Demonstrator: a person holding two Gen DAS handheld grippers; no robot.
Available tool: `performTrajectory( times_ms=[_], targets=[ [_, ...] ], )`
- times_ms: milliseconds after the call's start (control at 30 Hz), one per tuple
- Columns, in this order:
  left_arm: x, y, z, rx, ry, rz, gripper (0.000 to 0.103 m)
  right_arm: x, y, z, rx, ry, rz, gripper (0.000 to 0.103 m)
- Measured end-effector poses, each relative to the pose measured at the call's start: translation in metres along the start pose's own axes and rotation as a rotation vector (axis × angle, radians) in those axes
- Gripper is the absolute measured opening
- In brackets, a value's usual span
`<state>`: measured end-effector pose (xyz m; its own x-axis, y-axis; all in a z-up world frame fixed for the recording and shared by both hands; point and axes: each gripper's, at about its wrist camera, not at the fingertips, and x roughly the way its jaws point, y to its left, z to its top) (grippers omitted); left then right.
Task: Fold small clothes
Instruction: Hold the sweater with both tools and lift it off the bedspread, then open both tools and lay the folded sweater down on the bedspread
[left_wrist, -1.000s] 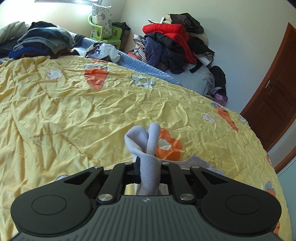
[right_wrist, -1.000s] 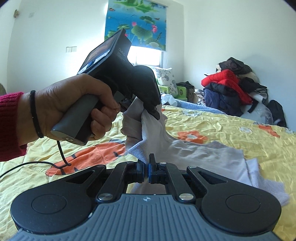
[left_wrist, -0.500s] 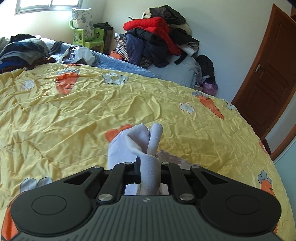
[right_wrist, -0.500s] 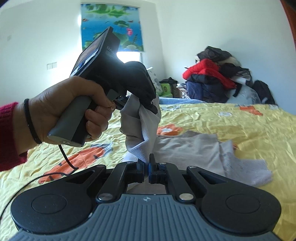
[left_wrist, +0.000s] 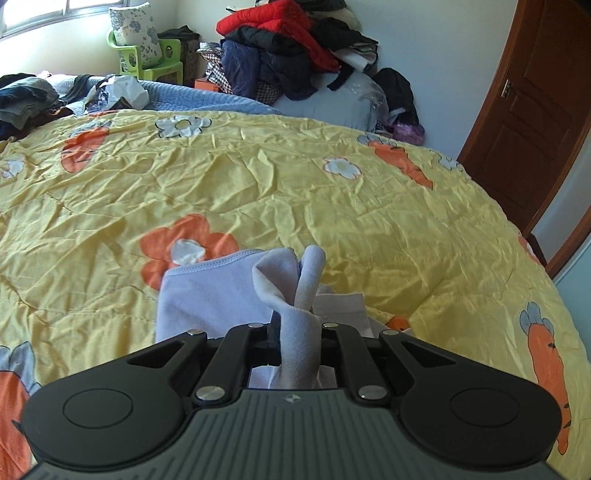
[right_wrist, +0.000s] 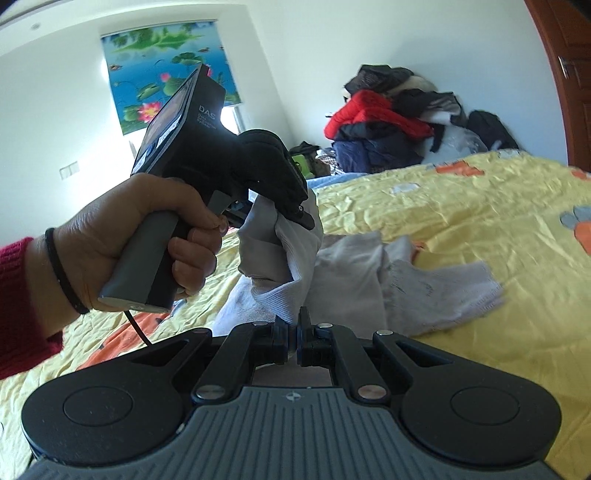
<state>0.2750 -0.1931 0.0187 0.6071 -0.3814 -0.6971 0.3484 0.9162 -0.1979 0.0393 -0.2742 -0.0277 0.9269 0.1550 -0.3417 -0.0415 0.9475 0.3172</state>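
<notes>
A small pale grey garment (left_wrist: 207, 295) lies partly on the yellow bedspread (left_wrist: 258, 192) and partly lifted. My left gripper (left_wrist: 295, 328) is shut on a bunched fold of it that sticks up between the fingers. In the right wrist view the same garment (right_wrist: 369, 280) trails to the right across the bed. There my right gripper (right_wrist: 294, 332) is shut on its near edge. Just beyond it a hand (right_wrist: 122, 236) in a red sleeve holds the left gripper (right_wrist: 295, 206) above the bed, with cloth hanging from it.
A heap of jackets and clothes (left_wrist: 295, 48) sits on a grey bundle past the bed's far edge. More clothes (left_wrist: 26, 99) lie at the far left. A green chair (left_wrist: 147, 62) stands under the window. A brown door (left_wrist: 535, 122) is at the right.
Both grippers have travelled across the bed with the garment held. The door and clothes heap loom nearer in the left wrist view. The right wrist view has rolled, tilting the bed.
</notes>
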Motion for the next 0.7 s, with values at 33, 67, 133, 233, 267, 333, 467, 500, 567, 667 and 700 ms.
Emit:
performTrajectory(
  times_ms=[33, 67, 133, 233, 267, 333, 467, 500, 567, 667, 700],
  targets=[
    [0.003, -0.002, -0.001, 0.002, 0.005, 0.000, 0.008, 0.001, -0.005, 0.000, 0.019, 0.003, 0.002, 0.007],
    [0.005, -0.005, -0.001, 0.005, 0.010, -0.002, 0.008, 0.001, -0.009, -0.001, 0.037, 0.006, 0.004, 0.007],
    [0.010, -0.011, -0.003, 0.016, 0.017, -0.003, 0.008, 0.003, -0.016, -0.002, 0.073, 0.015, 0.008, 0.007],
    [0.014, -0.019, -0.003, 0.035, 0.026, 0.006, 0.009, 0.005, -0.024, -0.004, 0.114, 0.032, 0.018, 0.007],
    [0.016, -0.020, -0.002, 0.033, 0.036, 0.004, 0.009, 0.006, -0.026, -0.004, 0.124, 0.037, 0.019, 0.007],
    [0.019, -0.023, 0.000, 0.027, 0.061, -0.019, 0.011, 0.007, -0.028, -0.006, 0.136, 0.050, 0.021, 0.007],
    [0.018, -0.031, 0.007, 0.025, 0.077, -0.046, 0.038, 0.007, -0.032, -0.008, 0.165, 0.064, 0.025, 0.008],
    [0.016, -0.033, 0.008, 0.017, 0.067, -0.059, 0.056, 0.007, -0.033, -0.009, 0.177, 0.069, 0.028, 0.008],
    [0.011, -0.036, 0.010, 0.008, 0.035, -0.085, 0.079, 0.008, -0.037, -0.009, 0.201, 0.077, 0.035, 0.009],
    [0.003, -0.041, 0.013, 0.015, -0.004, -0.100, 0.080, 0.009, -0.042, -0.010, 0.232, 0.090, 0.039, 0.011],
    [0.002, -0.041, 0.014, 0.016, -0.006, -0.099, 0.080, 0.010, -0.043, -0.010, 0.237, 0.094, 0.040, 0.012]
  ],
)
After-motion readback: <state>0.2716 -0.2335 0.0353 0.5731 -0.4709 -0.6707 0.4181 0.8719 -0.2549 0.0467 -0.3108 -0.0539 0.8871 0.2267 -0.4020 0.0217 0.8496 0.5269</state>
